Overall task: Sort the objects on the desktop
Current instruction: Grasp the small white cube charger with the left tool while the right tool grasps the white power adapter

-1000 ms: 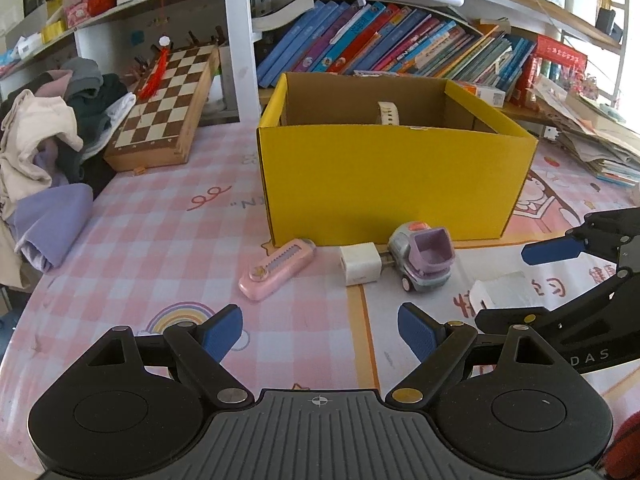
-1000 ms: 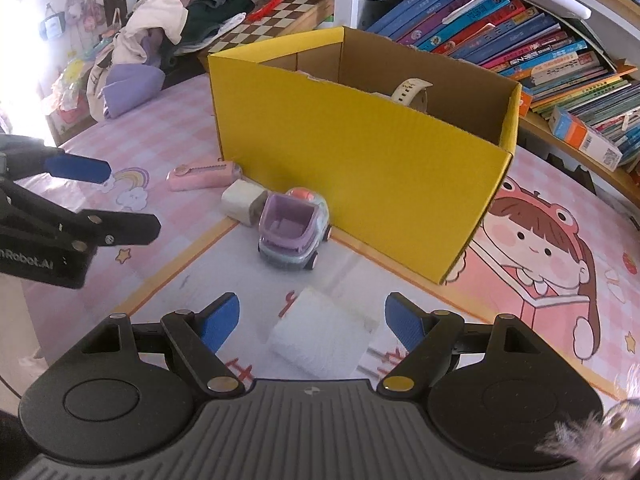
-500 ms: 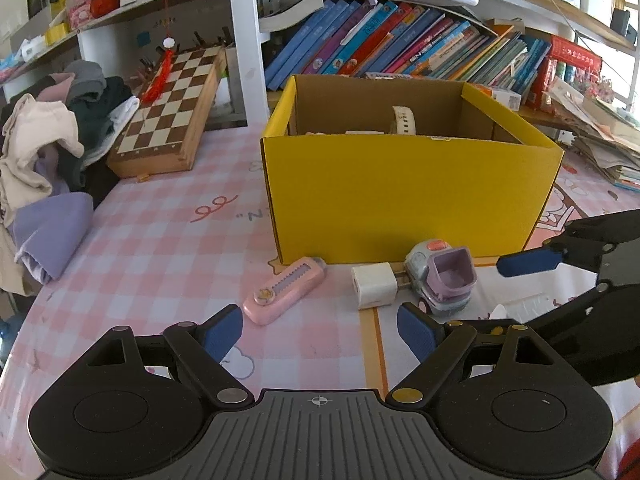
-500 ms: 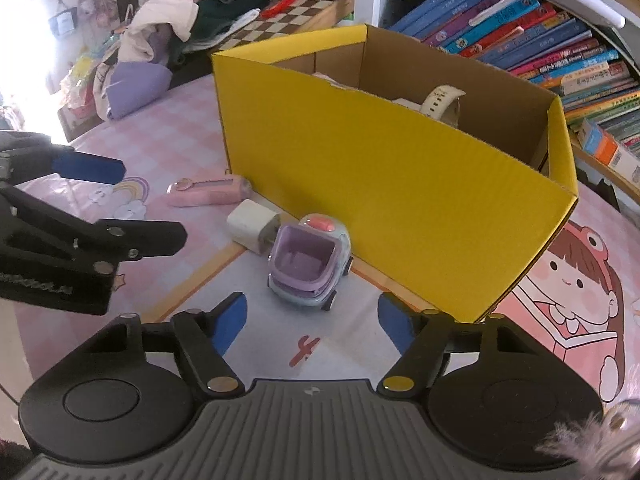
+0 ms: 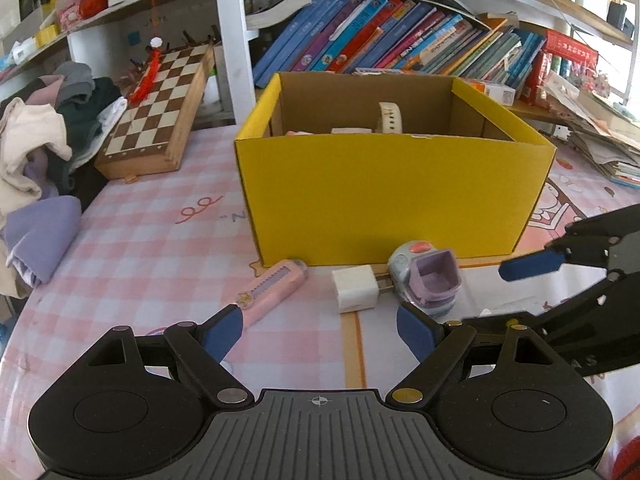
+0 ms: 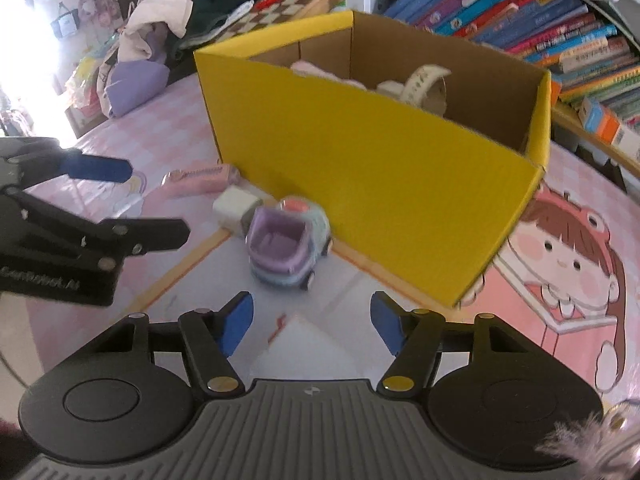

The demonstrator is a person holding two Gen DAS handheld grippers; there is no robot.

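Both the left tongs point(image 5: 320, 330) and right tongs point(image 6: 311, 322) hang open and empty over the surface point(image 5: 160, 248), the toy truck point(image 6: 286, 248), white charger point(image 5: 355, 288) and pink cutter point(image 5: 272, 290) lying just before the yellow box point(image 5: 392, 196)

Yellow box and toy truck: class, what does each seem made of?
Yellow box: likely cardboard, matte yellow outside, plain brown inside, with folded flaps. Toy truck: probably moulded plastic, smooth pastel surfaces with a slight sheen.
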